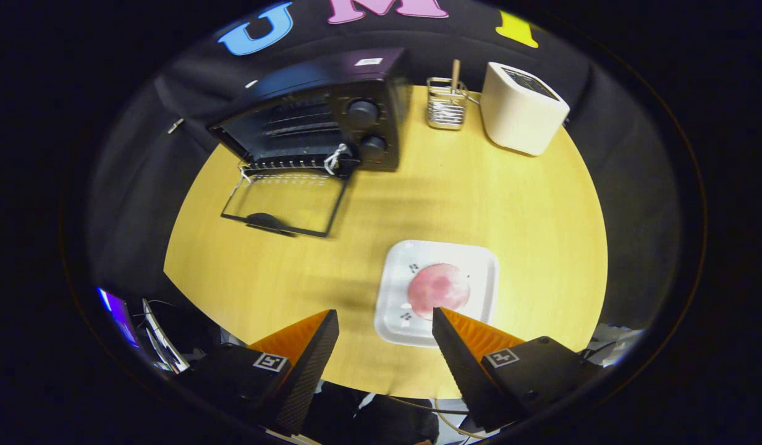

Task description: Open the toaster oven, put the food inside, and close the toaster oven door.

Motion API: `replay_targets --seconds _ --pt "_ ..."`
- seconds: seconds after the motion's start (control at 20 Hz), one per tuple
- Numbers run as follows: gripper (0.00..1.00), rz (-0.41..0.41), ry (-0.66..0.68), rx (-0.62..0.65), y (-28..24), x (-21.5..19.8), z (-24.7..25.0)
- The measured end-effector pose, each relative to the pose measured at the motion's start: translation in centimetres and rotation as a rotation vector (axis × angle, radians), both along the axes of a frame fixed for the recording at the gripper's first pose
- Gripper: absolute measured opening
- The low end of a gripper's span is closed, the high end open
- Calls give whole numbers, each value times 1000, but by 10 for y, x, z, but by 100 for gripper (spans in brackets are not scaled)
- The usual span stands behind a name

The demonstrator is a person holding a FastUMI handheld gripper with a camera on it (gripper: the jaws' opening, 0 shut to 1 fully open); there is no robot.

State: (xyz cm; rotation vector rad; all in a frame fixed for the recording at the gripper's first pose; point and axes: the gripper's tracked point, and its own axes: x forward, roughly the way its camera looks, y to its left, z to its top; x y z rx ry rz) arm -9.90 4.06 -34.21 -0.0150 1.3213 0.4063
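Note:
A black toaster oven (331, 111) stands at the far left of the round wooden table (529, 210), its glass door (285, 204) folded down flat toward me and the wire rack showing inside. A flat round pink piece of food (438, 288) lies on a white square plate (482, 262) close to the table's near edge. My gripper (387, 321) hovers high over that near edge, open, with nothing between its fingers. The plate sits just ahead of the right finger (458, 352), whose tip overlaps the food's near rim in the view.
At the back of the table are a small wire basket (446, 104) holding a wooden stick and a white toaster (521, 108). Bare wood lies between the plate and the open oven door. Some gear sits below the table at the left.

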Motion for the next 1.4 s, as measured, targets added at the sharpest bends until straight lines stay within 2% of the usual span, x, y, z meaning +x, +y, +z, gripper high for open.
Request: replay_targets --seconds 0.3,0.5,0.6,0.7,0.75,0.8,0.85,0.9,0.95,1.0,1.05,1.1,1.2,1.4 --pt "99 -120 88 -48 -73 28 -42" --pt "95 -119 160 -40 -83 28 -73" --pt "88 -110 176 -49 -86 30 -87" --pt "74 -111 197 -49 -85 30 -98" --pt "61 -119 212 -43 -82 31 -102" --pt "57 -122 225 -38 -81 31 -105" --pt "57 -115 234 -41 -80 31 -114" --pt "37 -127 234 -58 -87 39 -104" --pt "17 -140 245 -49 -85 33 -114" --pt "19 -139 238 -60 -86 33 -117" --pt "14 -148 255 -27 -87 31 -104" --pt "9 -150 257 -8 -87 31 -115" --pt "6 -170 266 54 -83 28 -112" --pt "6 -233 262 188 -74 25 -106"
